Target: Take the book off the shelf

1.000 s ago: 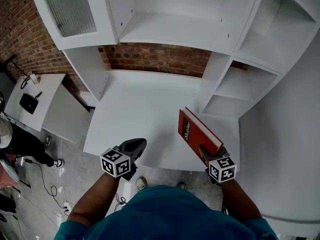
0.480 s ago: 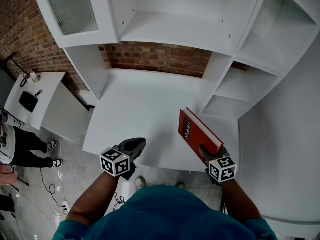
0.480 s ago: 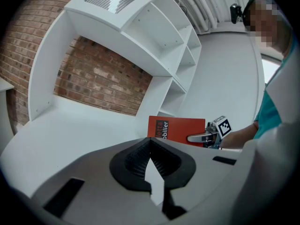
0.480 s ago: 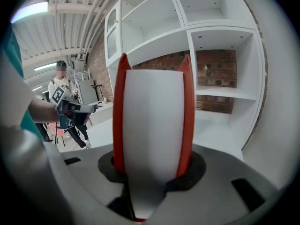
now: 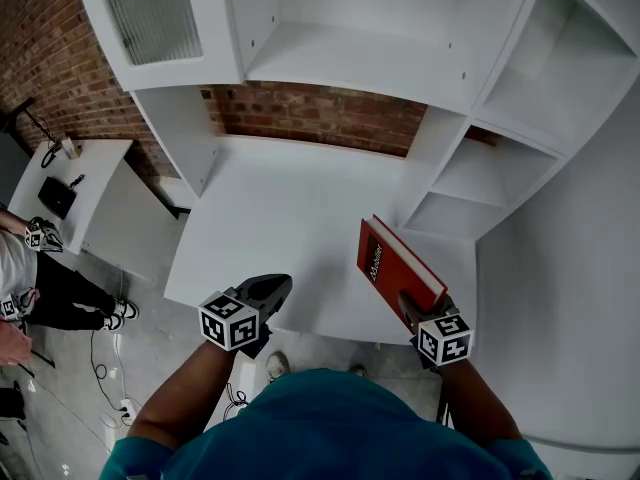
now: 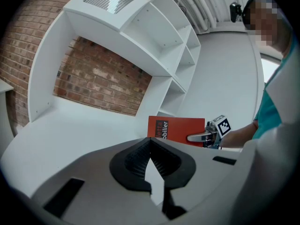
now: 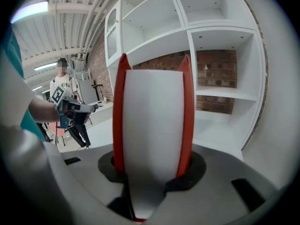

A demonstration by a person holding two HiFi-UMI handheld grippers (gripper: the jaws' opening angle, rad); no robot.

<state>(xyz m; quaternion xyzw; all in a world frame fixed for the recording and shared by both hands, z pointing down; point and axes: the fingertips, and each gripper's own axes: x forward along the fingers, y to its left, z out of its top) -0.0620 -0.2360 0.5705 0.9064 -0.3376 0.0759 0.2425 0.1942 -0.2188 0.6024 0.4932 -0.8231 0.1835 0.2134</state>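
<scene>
My right gripper (image 5: 409, 306) is shut on the near end of a red book (image 5: 394, 265), held on edge over the right part of the white desk top (image 5: 280, 223). In the right gripper view the book's white page edge (image 7: 152, 125) stands upright between the jaws, with a red cover on each side. From the left gripper view the book (image 6: 174, 130) and the right gripper (image 6: 199, 137) appear at the right. My left gripper (image 5: 274, 286) hovers at the desk's front edge, apart from the book, its jaws shut and empty (image 6: 150, 140).
White shelf compartments (image 5: 470, 183) stand right of the desk and above it (image 5: 350, 58), with a brick wall (image 5: 320, 116) behind. A side table (image 5: 85, 188) with a black device (image 5: 57, 196) is at the left. A person (image 5: 30, 278) stands on the floor there.
Both grippers and the book have stayed put. The person at the left edge of the head view has shifted position.
</scene>
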